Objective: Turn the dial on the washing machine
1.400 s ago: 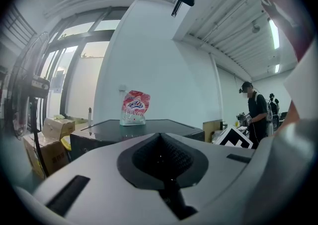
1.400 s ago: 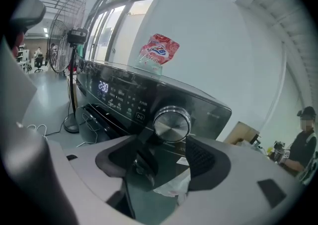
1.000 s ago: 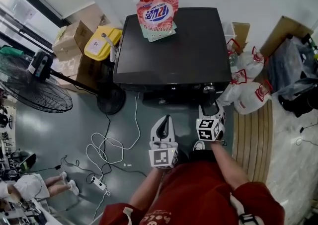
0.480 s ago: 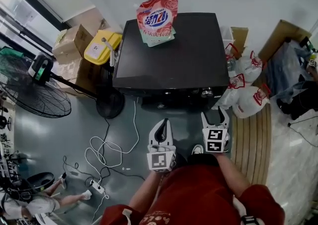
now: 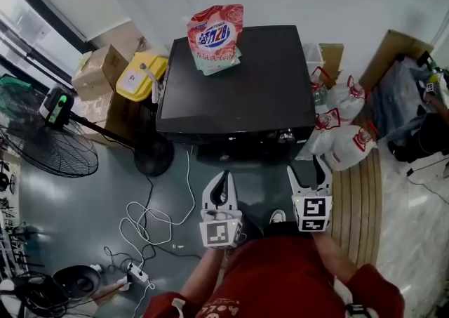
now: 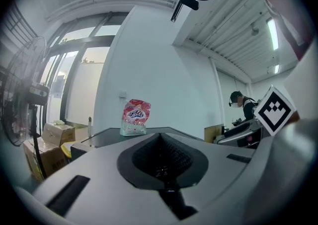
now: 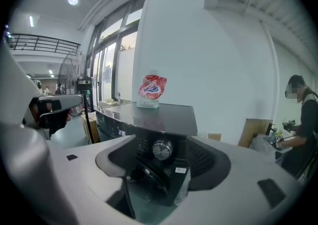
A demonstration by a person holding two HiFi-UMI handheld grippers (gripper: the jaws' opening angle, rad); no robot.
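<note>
The black washing machine [image 5: 235, 85] stands ahead of me with a pink detergent bag [image 5: 214, 36] on its top. Its silver dial [image 5: 285, 136] sits on the front panel at the right. My right gripper [image 5: 307, 167] is open and hangs a short way in front of the dial, touching nothing. In the right gripper view the dial [image 7: 162, 149] shows between the spread jaws, beside a lit display. My left gripper [image 5: 223, 182] is shut and empty, held lower and to the left of the machine's front. The left gripper view shows the bag [image 6: 135, 117] past the closed jaws.
A standing fan [image 5: 45, 137] is at the left, with white cables and a power strip [image 5: 144, 222] on the floor. Cardboard boxes [image 5: 98, 71] and a yellow container [image 5: 140, 76] sit left of the machine, tied white bags [image 5: 344, 134] at its right. A wooden board [image 5: 358, 197] lies beside them.
My right gripper has pulled back from the dial toward me and a little to the right. The left gripper has hardly moved.
</note>
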